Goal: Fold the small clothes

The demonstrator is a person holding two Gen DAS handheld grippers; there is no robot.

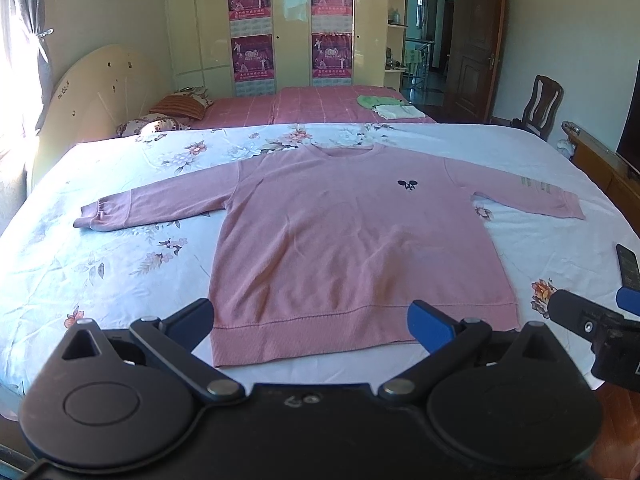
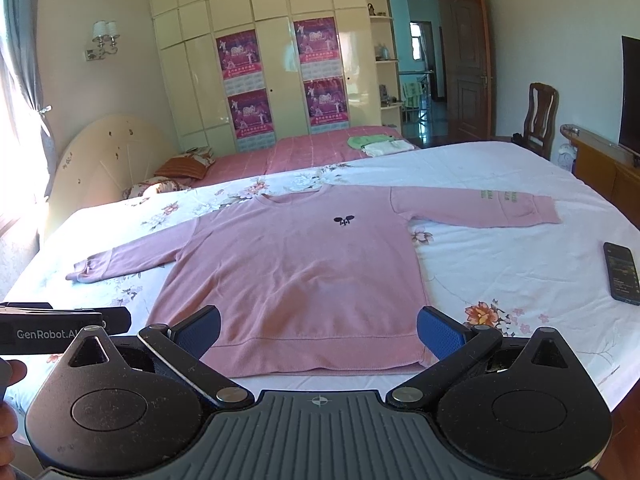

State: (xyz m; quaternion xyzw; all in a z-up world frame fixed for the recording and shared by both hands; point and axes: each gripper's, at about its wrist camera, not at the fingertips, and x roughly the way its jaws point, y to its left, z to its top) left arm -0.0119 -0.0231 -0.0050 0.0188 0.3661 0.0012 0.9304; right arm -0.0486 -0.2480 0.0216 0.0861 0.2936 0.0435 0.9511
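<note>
A pink long-sleeved sweater lies flat on the flowered bedsheet, front up, both sleeves spread sideways, hem toward me. A small dark emblem marks its chest. My left gripper hovers wide open just short of the hem, nothing between its blue pads. My right gripper is likewise open above the hem's near edge, empty. In the left wrist view the right gripper's body shows at the right edge. In the right wrist view the left gripper's body shows at the left, with part of a hand.
A dark phone lies on the sheet right of the sweater. Folded green and white clothes sit on a second, pink-covered bed behind. Pillows, a headboard, wardrobe, chair and a wooden cabinet with a TV ring the room.
</note>
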